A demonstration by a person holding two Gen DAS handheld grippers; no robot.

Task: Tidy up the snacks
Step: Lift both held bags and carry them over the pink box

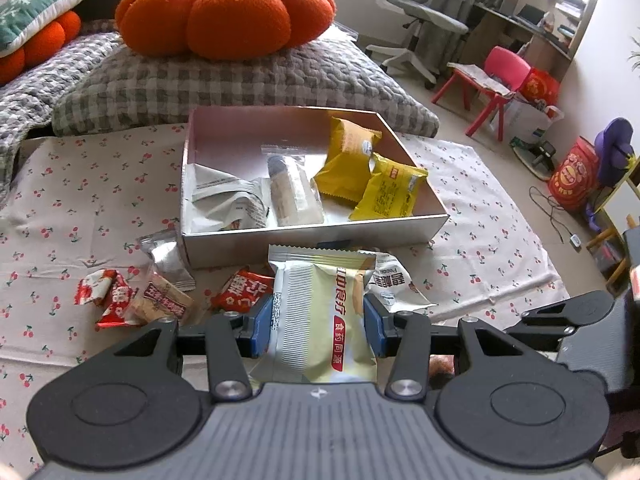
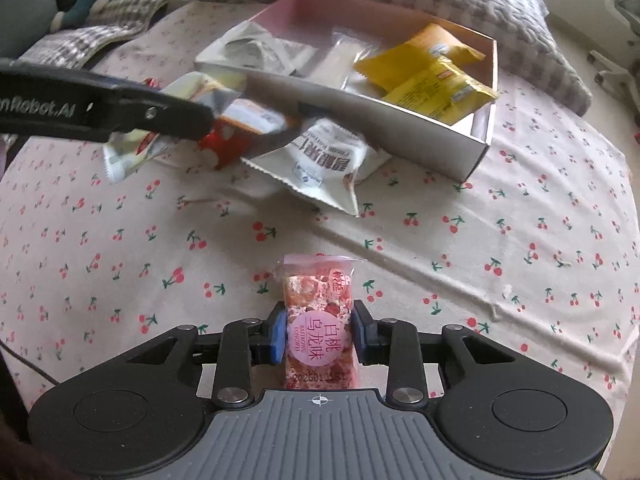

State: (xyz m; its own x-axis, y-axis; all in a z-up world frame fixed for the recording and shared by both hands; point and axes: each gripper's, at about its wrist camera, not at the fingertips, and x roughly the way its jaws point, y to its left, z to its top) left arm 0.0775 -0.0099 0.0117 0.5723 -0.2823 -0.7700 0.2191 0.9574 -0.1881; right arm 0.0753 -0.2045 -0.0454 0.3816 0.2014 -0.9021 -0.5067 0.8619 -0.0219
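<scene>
L gripper (image 1: 318,320): clamps pale-green foil snack pack (image 1: 320,312), just short of shallow pink cardboard box (image 1: 316,236) at 12 o'clock.
R gripper (image 2: 319,334): pads pinch pink clear-wrapped nougat bar (image 2: 318,320) over cherry-print cloth (image 2: 120,260).
Tip: lift clear of box wall, release w/ pack well inside.

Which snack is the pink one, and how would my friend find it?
Start at the open box on the cherry-print cloth, then come toward the near edge of the cloth. The pink snack sits there alone, between the blue pads of the right hand-held gripper. It is the only see-through pack with speckled pink filling and a round pink sticker.
</scene>
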